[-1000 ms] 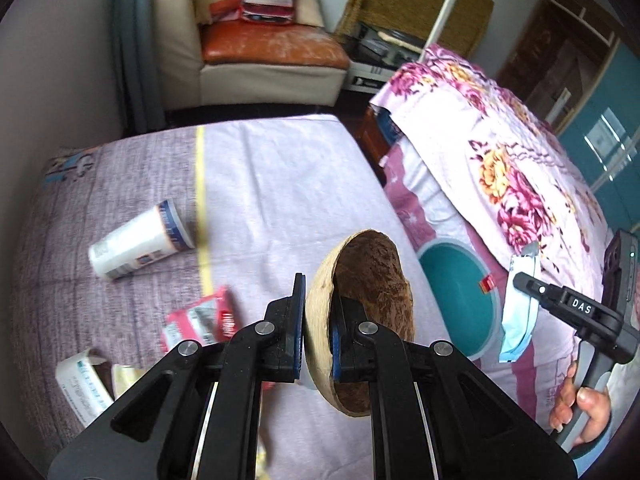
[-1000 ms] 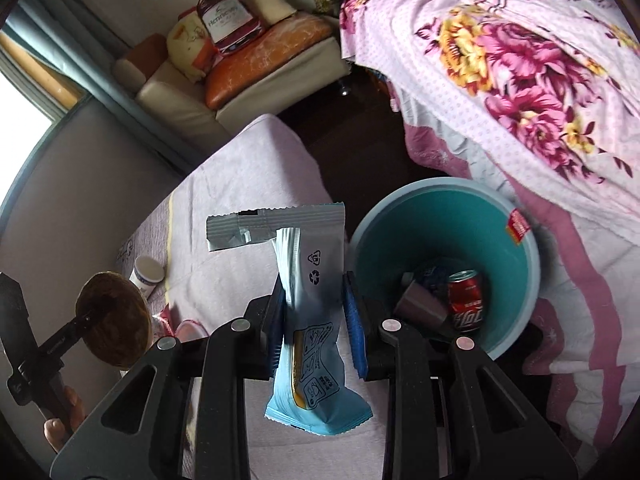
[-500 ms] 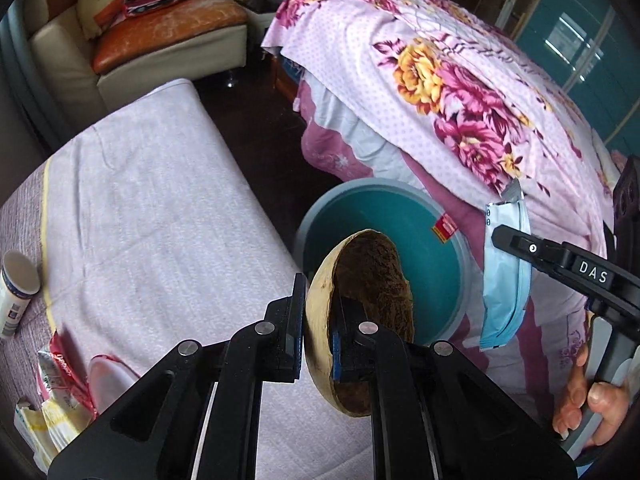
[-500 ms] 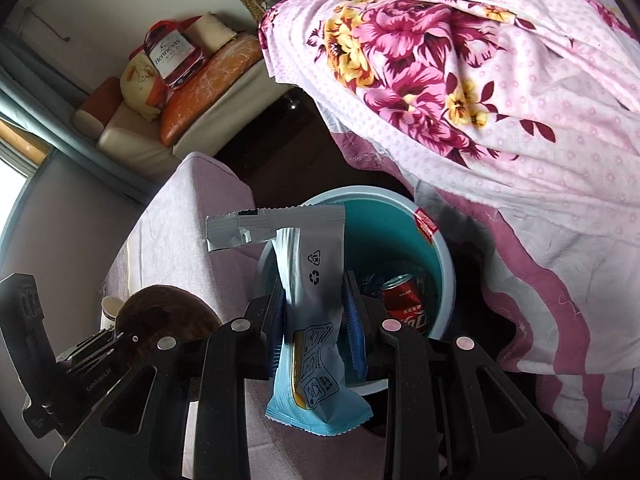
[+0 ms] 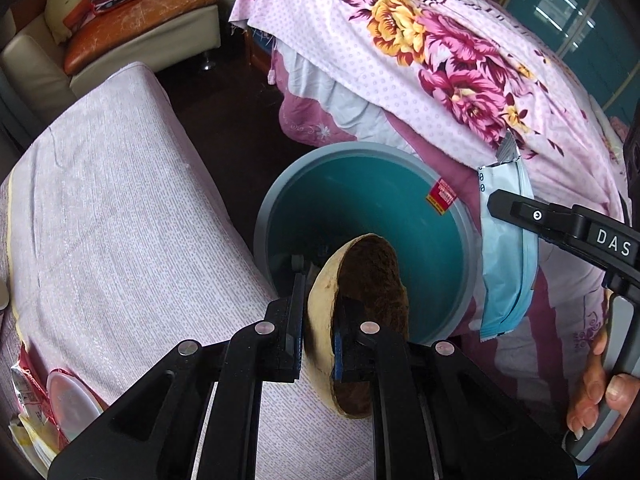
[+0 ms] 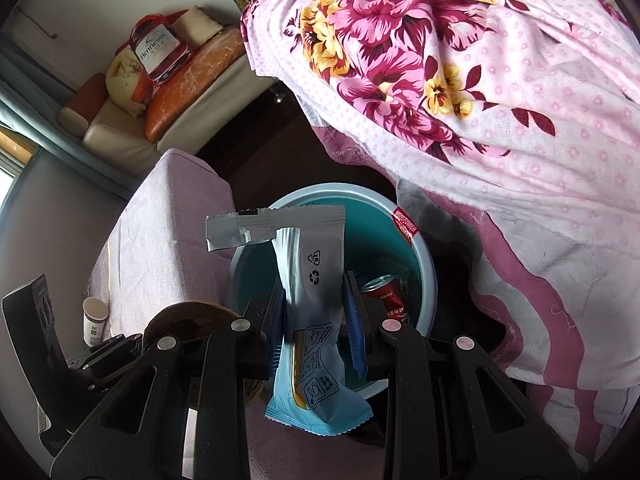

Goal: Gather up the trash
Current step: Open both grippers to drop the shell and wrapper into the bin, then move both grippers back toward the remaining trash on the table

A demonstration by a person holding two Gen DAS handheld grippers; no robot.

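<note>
My left gripper [image 5: 318,312] is shut on the rim of a half coconut shell [image 5: 360,312], tan outside and dark brown inside, held over the near edge of a teal bin [image 5: 360,200]. My right gripper [image 6: 314,308] is shut on a light blue snack wrapper [image 6: 310,280] with a torn grey top, hanging above the same teal bin [image 6: 416,256]. A red can [image 6: 390,300] lies inside the bin. In the left wrist view the wrapper [image 5: 506,256] and the right gripper's finger [image 5: 560,224] show at the right, with a hand [image 5: 600,392] on the handle.
A lilac-covered bench [image 5: 112,216] lies left of the bin, with red wrappers and a plastic lid [image 5: 60,404] at its near corner and a paper cup [image 6: 95,320] farther along. A floral bedspread [image 5: 440,60] overhangs the bin's right. A sofa [image 5: 120,32] stands behind.
Both grippers swung from the bench toward the bin and sank. The bin now fills the middle of both views; the coconut shell and the wrapper stay gripped.
</note>
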